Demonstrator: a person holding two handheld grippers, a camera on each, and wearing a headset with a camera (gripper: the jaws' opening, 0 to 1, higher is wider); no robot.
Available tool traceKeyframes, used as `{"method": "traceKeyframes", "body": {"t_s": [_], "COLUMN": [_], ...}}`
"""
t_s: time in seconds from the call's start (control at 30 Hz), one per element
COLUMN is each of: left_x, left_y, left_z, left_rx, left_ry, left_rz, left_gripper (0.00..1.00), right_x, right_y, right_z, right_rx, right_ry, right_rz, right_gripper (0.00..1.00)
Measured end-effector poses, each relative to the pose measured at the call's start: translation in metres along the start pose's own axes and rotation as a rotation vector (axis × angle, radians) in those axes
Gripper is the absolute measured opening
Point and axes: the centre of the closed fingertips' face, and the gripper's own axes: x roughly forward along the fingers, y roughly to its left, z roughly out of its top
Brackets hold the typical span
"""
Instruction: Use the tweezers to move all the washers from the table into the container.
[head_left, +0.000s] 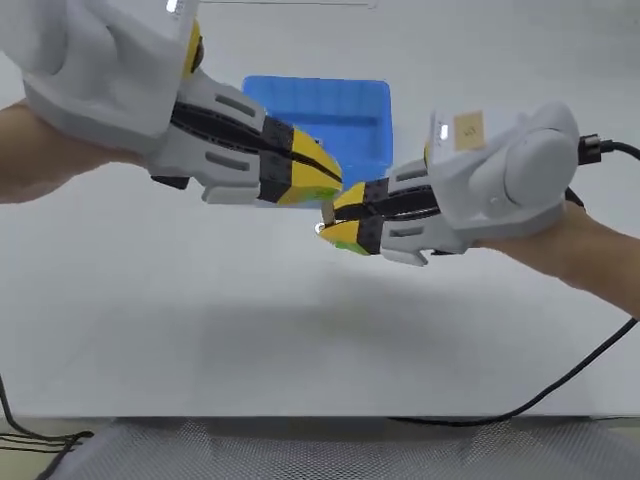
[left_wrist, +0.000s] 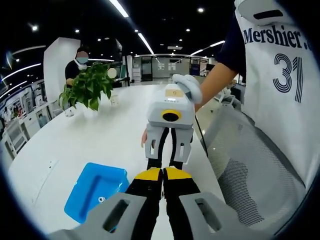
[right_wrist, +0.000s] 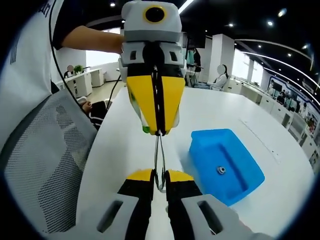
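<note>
Over the white table (head_left: 300, 320) my two grippers meet tip to tip. A thin pair of metal tweezers (right_wrist: 159, 157) runs between them. My left gripper (head_left: 335, 185) comes in from the left with its yellow jaws shut on one end of the tweezers. My right gripper (right_wrist: 160, 176) is shut on the other, rounded end. Just beyond them stands the blue container (right_wrist: 227, 162), with one washer (right_wrist: 220, 170) on its floor. The left gripper view has the container (left_wrist: 95, 190) at lower left and the right gripper (left_wrist: 169, 161) straight ahead.
A black cable (head_left: 560, 385) trails from the right gripper over the table's near edge. A grey mesh chair (right_wrist: 45, 165) stands at that edge. A potted plant (left_wrist: 87, 85) and a person (left_wrist: 80, 60) are at the far end of the long table.
</note>
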Motion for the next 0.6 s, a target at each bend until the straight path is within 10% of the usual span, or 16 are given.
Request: {"method": "traceKeyframes", "body": {"t_s": [0.6], "left_x": [-0.029], "left_y": [0.031], "left_z": [0.034], "left_rx": [0.120], "left_ry": [0.007], "left_rz": [0.024], "left_gripper": [0.05], "right_x": [-0.009], "right_y": [-0.039], "right_z": [0.049], "right_rx": [-0.084], "right_ry": [-0.033], "right_rz": [-0.054], "right_gripper": [0.10]}}
